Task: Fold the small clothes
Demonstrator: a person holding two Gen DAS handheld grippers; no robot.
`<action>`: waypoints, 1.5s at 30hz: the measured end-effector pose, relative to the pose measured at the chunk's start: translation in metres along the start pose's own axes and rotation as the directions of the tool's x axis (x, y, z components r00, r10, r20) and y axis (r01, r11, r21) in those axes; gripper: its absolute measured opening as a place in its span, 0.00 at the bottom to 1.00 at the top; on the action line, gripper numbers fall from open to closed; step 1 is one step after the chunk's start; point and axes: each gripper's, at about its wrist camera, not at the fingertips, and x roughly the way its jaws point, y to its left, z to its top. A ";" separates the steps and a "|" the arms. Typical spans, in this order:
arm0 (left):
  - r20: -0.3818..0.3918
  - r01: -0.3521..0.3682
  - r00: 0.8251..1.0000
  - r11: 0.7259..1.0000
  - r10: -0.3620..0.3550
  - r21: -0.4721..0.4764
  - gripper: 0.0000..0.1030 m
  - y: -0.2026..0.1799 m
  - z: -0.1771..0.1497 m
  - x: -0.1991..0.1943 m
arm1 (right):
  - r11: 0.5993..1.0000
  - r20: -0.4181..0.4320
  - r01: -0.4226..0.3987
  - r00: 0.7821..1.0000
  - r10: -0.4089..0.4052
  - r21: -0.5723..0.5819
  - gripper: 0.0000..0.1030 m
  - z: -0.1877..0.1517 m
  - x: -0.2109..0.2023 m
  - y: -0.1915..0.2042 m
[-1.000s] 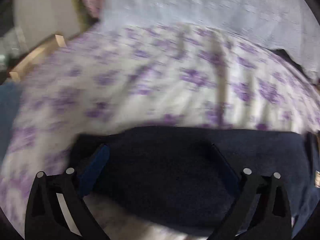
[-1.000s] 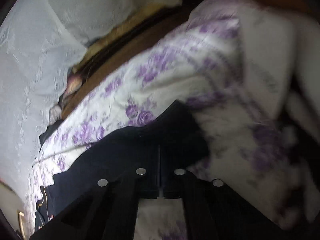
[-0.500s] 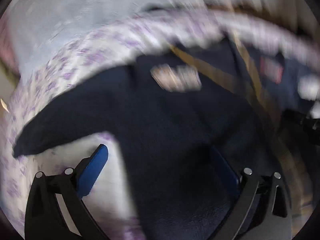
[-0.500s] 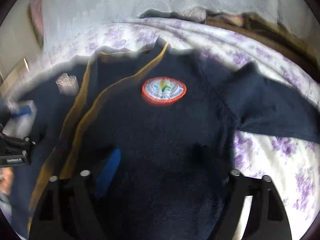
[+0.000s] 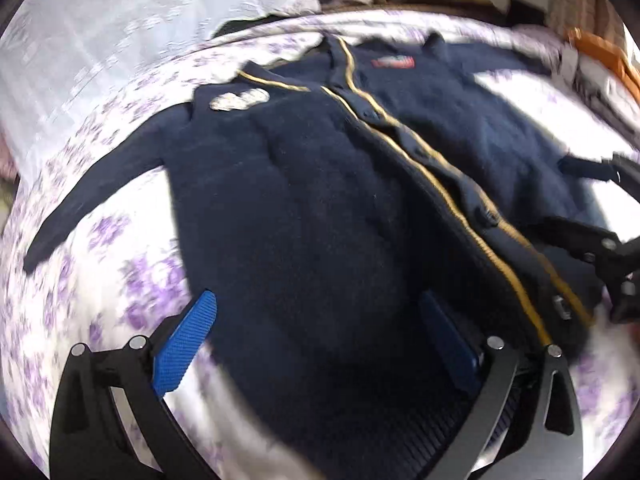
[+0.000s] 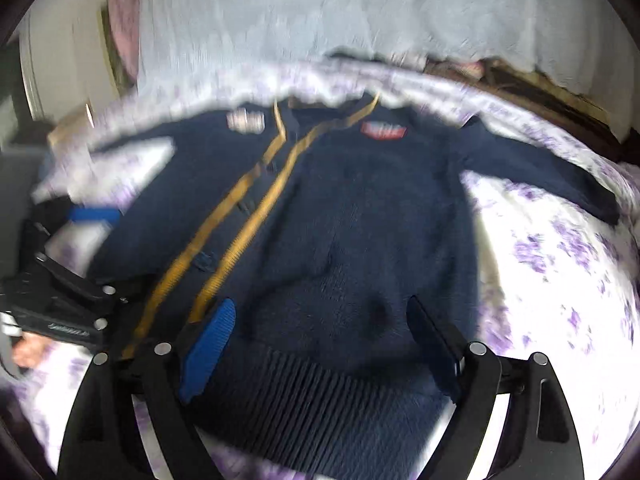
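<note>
Two open tools (image 5: 320,332) (image 6: 320,340) over navy cardigan (image 6: 360,220), floral bedsheet (image 6: 560,260) around.

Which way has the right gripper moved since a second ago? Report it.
Yes. The right gripper, then shut at the navy cardigan's edge, now hangs open over its ribbed hem, facing the white curtain.

The setting is presenting as a home bedroom. A bed sheet (image 6: 560,248), white with a purple floral print, is covering a soft, rounded mattress that is filling the near and middle area. A pale, textured curtain (image 6: 360,12) is hanging along the far side. A child-size navy cardigan (image 6: 360,220) is lying flat on the sheet. Dark wooden furniture (image 6: 540,92) is showing at far right, and a pink fabric (image 6: 122,20) is hanging at far left.
</note>
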 end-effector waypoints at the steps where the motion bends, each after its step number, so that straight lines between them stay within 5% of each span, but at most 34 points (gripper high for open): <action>1: 0.027 0.038 0.999 0.999 -0.037 -0.036 0.96 0.005 -0.001 -0.007 | 1.000 0.009 -0.023 1.000 0.023 0.017 0.88 -0.003 -0.006 -0.004; 5: -0.086 0.046 0.995 0.999 -0.048 -0.019 0.96 0.002 -0.006 0.019 | 0.998 -0.120 -0.062 0.991 0.065 0.028 0.95 -0.005 0.024 -0.008; 8: -0.059 0.021 0.998 1.000 -0.021 -0.007 0.96 0.001 0.004 0.011 | 0.987 -0.029 -0.140 0.989 0.142 0.081 0.94 0.011 -0.003 -0.023; 11: 0.043 -0.079 0.996 0.997 0.079 -0.020 0.96 0.011 0.025 -0.008 | 0.967 0.072 -0.093 0.994 0.078 0.235 0.94 0.040 -0.022 -0.072; 15: 0.083 -0.125 0.987 0.982 0.138 -0.143 0.96 0.027 0.084 -0.003 | 0.832 0.119 0.042 0.985 -0.128 0.553 0.85 0.074 -0.011 -0.174; 17: 0.055 -0.068 0.995 0.972 0.082 -0.224 0.96 0.029 0.116 0.011 | 0.743 0.100 0.070 0.978 -0.182 0.666 0.84 0.078 -0.002 -0.215; 22: 0.039 -0.008 0.999 0.970 0.018 -0.242 0.96 -0.001 0.179 0.042 | 0.581 0.091 0.051 0.973 -0.213 0.813 0.84 0.065 0.015 -0.264; 27: -0.019 -0.040 0.999 0.970 0.037 -0.240 0.96 -0.032 0.205 0.093 | 0.484 0.073 0.046 0.972 -0.224 0.874 0.83 0.035 0.035 -0.297; 31: -0.161 -0.018 0.987 0.966 -0.025 -0.258 0.96 -0.036 0.207 0.157 | 0.425 0.105 0.011 0.963 -0.247 0.905 0.82 0.041 0.041 -0.320; 32: -0.113 -0.023 0.994 0.968 -0.006 -0.251 0.96 -0.038 0.206 0.158 | 0.415 0.100 0.016 0.961 -0.256 0.910 0.81 0.046 0.043 -0.324; 39: -0.062 -0.009 0.998 0.970 -0.006 -0.241 0.96 -0.040 0.201 0.151 | 0.225 0.081 0.001 0.932 -0.352 0.974 0.59 0.057 0.069 -0.353; 43: -0.056 -0.001 0.998 0.972 -0.012 -0.236 0.96 -0.039 0.199 0.151 | 0.279 0.081 0.051 0.894 -0.441 0.959 0.38 0.050 0.072 -0.341; 45: -0.057 -0.002 0.998 0.972 -0.012 -0.234 0.96 -0.040 0.199 0.151 | 0.307 0.110 0.030 0.897 -0.428 0.951 0.10 0.051 0.069 -0.347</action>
